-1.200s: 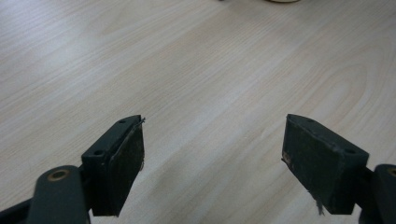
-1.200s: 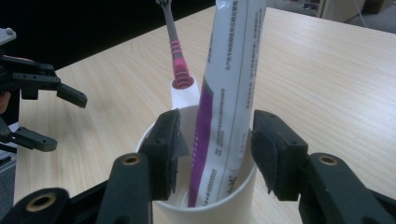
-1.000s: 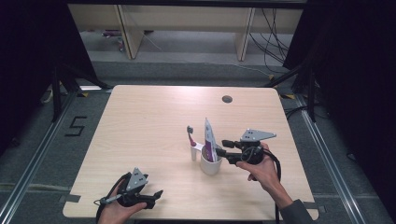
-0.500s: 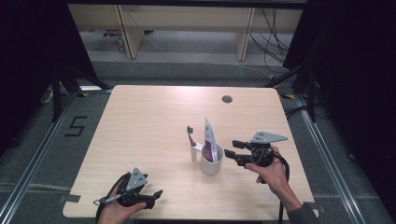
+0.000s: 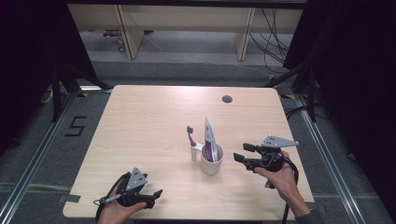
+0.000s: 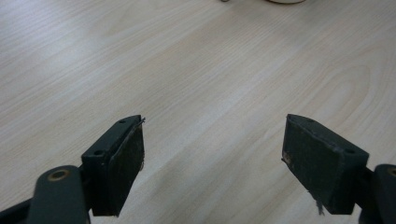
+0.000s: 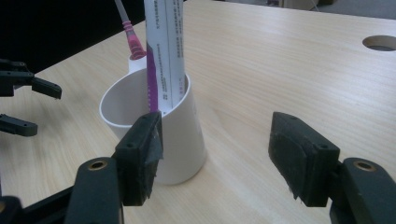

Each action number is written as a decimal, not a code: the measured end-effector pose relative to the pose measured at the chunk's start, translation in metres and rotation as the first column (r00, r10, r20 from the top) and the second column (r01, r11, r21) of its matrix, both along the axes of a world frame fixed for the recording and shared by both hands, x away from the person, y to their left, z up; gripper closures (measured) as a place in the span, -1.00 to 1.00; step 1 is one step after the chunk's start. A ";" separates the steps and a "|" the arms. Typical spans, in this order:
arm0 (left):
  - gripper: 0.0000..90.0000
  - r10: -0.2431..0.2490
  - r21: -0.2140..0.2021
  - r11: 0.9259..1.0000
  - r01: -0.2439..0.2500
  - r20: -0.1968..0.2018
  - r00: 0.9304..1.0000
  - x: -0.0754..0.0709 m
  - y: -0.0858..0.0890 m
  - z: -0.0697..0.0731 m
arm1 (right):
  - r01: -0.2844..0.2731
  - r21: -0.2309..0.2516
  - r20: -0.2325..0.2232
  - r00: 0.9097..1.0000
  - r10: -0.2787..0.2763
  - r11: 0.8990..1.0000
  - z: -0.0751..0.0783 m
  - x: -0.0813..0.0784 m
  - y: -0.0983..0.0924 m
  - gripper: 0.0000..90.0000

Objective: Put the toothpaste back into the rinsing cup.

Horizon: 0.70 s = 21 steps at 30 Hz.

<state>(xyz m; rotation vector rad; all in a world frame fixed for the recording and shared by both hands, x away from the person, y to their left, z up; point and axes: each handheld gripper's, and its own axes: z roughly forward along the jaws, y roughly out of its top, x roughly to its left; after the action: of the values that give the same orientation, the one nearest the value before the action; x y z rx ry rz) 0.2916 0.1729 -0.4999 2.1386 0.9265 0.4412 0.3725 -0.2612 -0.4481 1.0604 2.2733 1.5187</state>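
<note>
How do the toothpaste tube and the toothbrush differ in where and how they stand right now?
The toothpaste tube stands inside the white cup, leaning slightly; the toothbrush stands in its own small white holder beside the cup, on its left in the high view. The tube is broad, flat, white and purple; the brush is thin with a pink neck. The tube rises higher than the brush. Both stand upright, free of the grippers.

A white cup [image 7: 154, 135] is seen; a white-and-purple tube [image 7: 164, 51]; a pink toothbrush [image 7: 132, 41]; a pale wood-grain table [image 5: 140, 121].
</note>
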 end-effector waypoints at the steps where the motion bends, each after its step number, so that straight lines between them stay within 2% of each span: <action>1: -0.54 0.000 0.005 1.000 0.000 0.002 1.000 0.000 0.000 0.000 | 0.000 -0.010 0.009 1.000 0.000 1.000 -0.001 -0.001 -0.002 -0.20; 2: -0.54 -0.005 0.001 1.000 0.005 0.000 1.000 0.000 0.000 0.000 | 0.003 -0.003 -0.008 1.000 -0.003 1.000 -0.001 -0.003 -0.003 -0.21; 5: -0.54 0.000 -0.002 1.000 0.000 0.003 1.000 -0.001 0.000 0.000 | 0.012 -0.008 -0.006 1.000 -0.012 1.000 -0.004 -0.006 -0.009 -0.23; 7: -0.54 0.003 0.005 1.000 -0.003 0.005 1.000 0.000 0.000 0.000 | 0.024 -0.009 -0.025 0.999 -0.024 1.000 -0.004 -0.009 -0.012 -0.24; 8: -0.54 0.003 0.005 1.000 -0.003 0.005 1.000 0.000 0.000 0.000 | 0.018 -0.016 -0.001 1.000 -0.018 1.000 -0.005 -0.008 -0.014 -0.25; 9: -0.54 0.003 0.004 1.000 -0.003 0.005 1.000 0.000 0.000 0.000 | 0.026 -0.007 -0.019 0.999 -0.026 1.000 -0.006 -0.009 -0.014 -0.26; 11: -0.54 0.002 -0.002 1.000 -0.002 0.005 1.000 0.000 0.000 0.000 | 0.022 -0.020 -0.004 1.000 -0.022 1.000 -0.008 -0.009 -0.018 -0.26; 12: -0.54 0.001 0.000 1.000 -0.001 0.004 1.000 0.000 0.000 0.001 | 0.030 -0.012 -0.023 0.999 -0.030 0.999 -0.008 -0.010 -0.018 -0.26; 13: -0.54 0.002 0.000 1.000 -0.002 0.008 1.000 0.001 0.001 0.001 | 0.026 -0.021 -0.010 1.000 -0.026 0.999 -0.008 -0.010 -0.020 -0.26; 14: -0.54 0.002 -0.002 1.000 -0.002 0.008 1.000 0.001 0.001 0.000 | 0.039 -0.012 -0.031 0.999 -0.039 0.999 -0.009 -0.012 -0.020 -0.26; 16: -0.54 0.000 -0.005 1.000 0.000 0.001 1.000 0.000 0.001 0.000 | 0.035 -0.023 -0.007 0.999 -0.035 0.999 -0.010 -0.011 -0.022 -0.27; 17: -0.54 -0.001 -0.006 1.000 0.001 0.003 1.000 -0.001 0.001 0.000 | 0.046 -0.010 -0.023 0.999 -0.047 0.999 -0.010 -0.012 -0.022 -0.27; 18: -0.54 0.000 -0.007 1.000 0.000 0.004 1.000 -0.001 0.001 0.000 | 0.038 -0.022 -0.015 0.999 -0.038 0.999 -0.010 -0.013 -0.024 -0.27; 19: -0.54 0.002 -0.007 1.000 -0.002 0.004 1.000 -0.001 0.001 0.000 | 0.049 -0.011 -0.013 0.999 -0.049 0.999 -0.011 -0.013 -0.023 -0.28; 20: -0.54 0.002 -0.006 1.000 -0.002 0.004 1.000 0.000 0.001 0.000 | 0.045 -0.032 -0.021 0.999 -0.046 0.998 -0.010 -0.014 -0.025 -0.29; 21: -0.54 0.001 -0.005 1.000 -0.001 0.001 1.000 -0.001 0.002 0.000 | 0.053 -0.021 -0.045 0.998 -0.054 0.998 -0.010 -0.016 -0.025 -0.30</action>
<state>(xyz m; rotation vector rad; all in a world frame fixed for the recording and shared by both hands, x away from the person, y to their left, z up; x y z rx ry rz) 0.2910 0.1747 -0.4996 2.1333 0.9278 0.4400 0.3564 -0.2866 -0.4580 1.1517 2.2657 1.4639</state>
